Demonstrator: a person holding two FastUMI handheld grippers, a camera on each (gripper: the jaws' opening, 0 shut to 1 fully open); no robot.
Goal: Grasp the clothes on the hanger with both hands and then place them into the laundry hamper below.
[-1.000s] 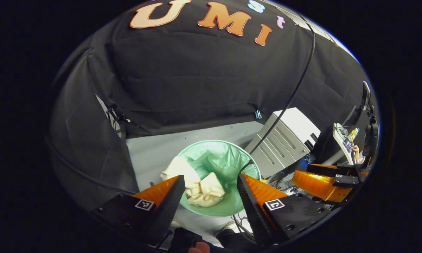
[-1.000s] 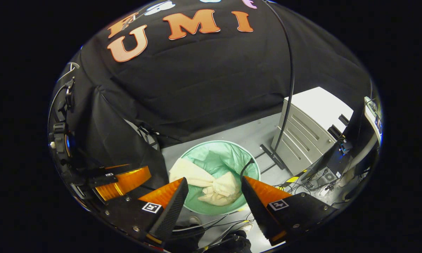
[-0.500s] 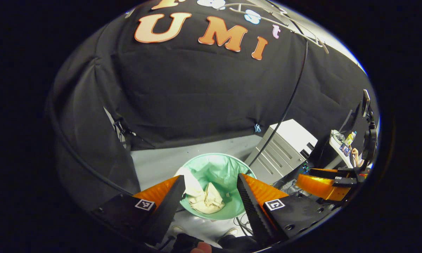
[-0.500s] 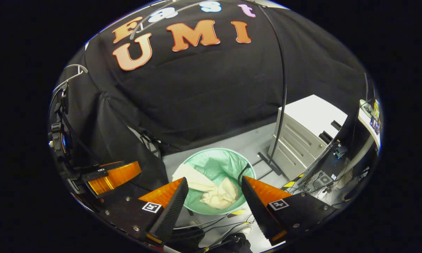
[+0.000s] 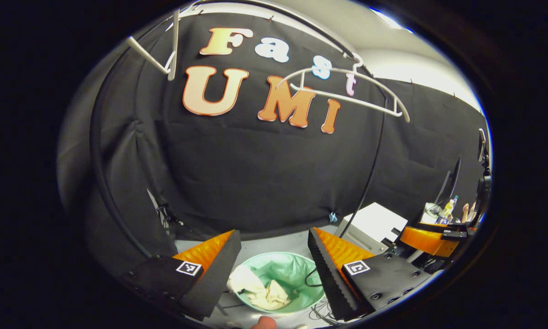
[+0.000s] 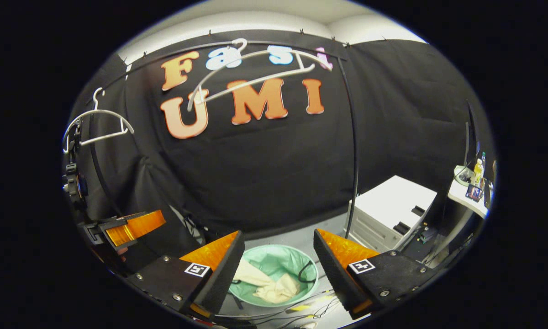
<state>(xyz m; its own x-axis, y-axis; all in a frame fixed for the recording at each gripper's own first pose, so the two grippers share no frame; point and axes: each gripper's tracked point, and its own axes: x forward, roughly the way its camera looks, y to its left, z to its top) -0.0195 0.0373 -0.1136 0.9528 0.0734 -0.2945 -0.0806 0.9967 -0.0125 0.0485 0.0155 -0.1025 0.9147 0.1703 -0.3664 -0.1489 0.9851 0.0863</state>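
With the cream clothes point(image 5: 262, 292) lying in the green laundry hamper point(image 5: 297, 269) below and between its parted, empty fingers, the left gripper point(image 5: 274, 269), like the equally wide-open right gripper point(image 6: 278, 269), needed only to lift away clear of the bare hanger point(image 5: 347, 89) above.

Cream clothes point(image 5: 265, 292) lie in the green hamper point(image 5: 297, 274) beneath the open-fingered left tool point(image 5: 274, 269).

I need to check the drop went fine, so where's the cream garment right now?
The cream garment lies crumpled inside the green-lined laundry hamper on the floor, low in both gripper views, left of the white drawer cabinet.
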